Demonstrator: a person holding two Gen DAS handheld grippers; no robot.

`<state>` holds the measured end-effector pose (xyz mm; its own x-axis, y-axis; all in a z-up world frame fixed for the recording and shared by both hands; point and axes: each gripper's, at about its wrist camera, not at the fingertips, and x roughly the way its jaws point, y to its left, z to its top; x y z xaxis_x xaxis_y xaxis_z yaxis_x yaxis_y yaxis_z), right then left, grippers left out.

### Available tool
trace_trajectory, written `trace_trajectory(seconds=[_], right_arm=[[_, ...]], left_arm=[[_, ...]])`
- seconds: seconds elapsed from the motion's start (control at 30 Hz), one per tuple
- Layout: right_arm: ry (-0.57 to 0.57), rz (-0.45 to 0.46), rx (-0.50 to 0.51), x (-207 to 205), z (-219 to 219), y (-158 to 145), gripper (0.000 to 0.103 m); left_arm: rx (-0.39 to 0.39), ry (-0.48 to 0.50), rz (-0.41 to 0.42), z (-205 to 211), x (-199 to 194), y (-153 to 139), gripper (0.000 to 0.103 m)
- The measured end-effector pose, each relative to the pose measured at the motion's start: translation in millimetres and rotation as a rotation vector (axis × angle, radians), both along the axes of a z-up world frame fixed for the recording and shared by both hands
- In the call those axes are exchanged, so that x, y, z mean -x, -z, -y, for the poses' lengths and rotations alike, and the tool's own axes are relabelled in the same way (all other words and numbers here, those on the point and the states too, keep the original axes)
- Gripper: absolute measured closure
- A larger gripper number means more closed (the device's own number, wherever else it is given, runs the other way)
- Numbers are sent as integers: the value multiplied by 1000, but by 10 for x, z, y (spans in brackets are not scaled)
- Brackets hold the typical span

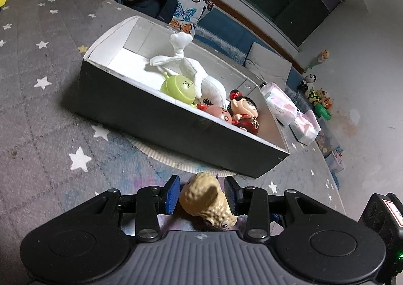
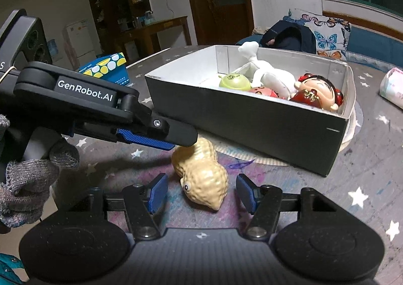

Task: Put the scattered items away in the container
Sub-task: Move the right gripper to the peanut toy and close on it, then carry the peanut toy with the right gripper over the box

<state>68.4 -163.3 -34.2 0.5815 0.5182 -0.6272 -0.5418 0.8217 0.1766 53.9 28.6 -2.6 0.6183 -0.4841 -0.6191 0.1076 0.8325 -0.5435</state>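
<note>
We see the left gripper (image 1: 202, 195) closed around a tan peanut toy (image 1: 207, 196) with cartoon eyes, its blue fingers (image 1: 172, 194) pressing the toy's flanks. From the right wrist view the same peanut toy (image 2: 201, 179) lies on the grey star-print surface (image 2: 365, 184), between the widely parted fingers (image 2: 157, 191) of the right gripper (image 2: 200, 193), which touch nothing. The left gripper reaches in from the left there, its tip over the toy's far end, gripped by a grey-gloved hand (image 2: 27, 184). Just beyond sits the container (image 1: 176, 121), a dark box with a white interior, resting on a pale round mat (image 1: 161, 154). Inside lie a green round toy (image 1: 178, 88), a white plush toy (image 1: 196, 70), a pink figure (image 1: 220, 115) and a black-haired doll in red (image 1: 245, 111). A pink packet (image 1: 279, 103) lies at the box's far right end, and butterfly-print cushions (image 1: 186, 0) rest beyond it.
</note>
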Motion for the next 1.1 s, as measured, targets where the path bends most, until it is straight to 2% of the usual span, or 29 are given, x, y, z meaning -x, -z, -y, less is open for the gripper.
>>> trace_trajectory(seconds=[0.5,0.8,1.1], right_arm=[[4,-7,17,-68,-53,52,60],[5,6,16,-12,-42,13,61],[-5,78,16,88,-25,-236,61]], left_arm=[[32,15,-42,-2,-61,122,62],[39,29,-31,-7,-26,100,62],[50,29,41,-16,82,-153,62]])
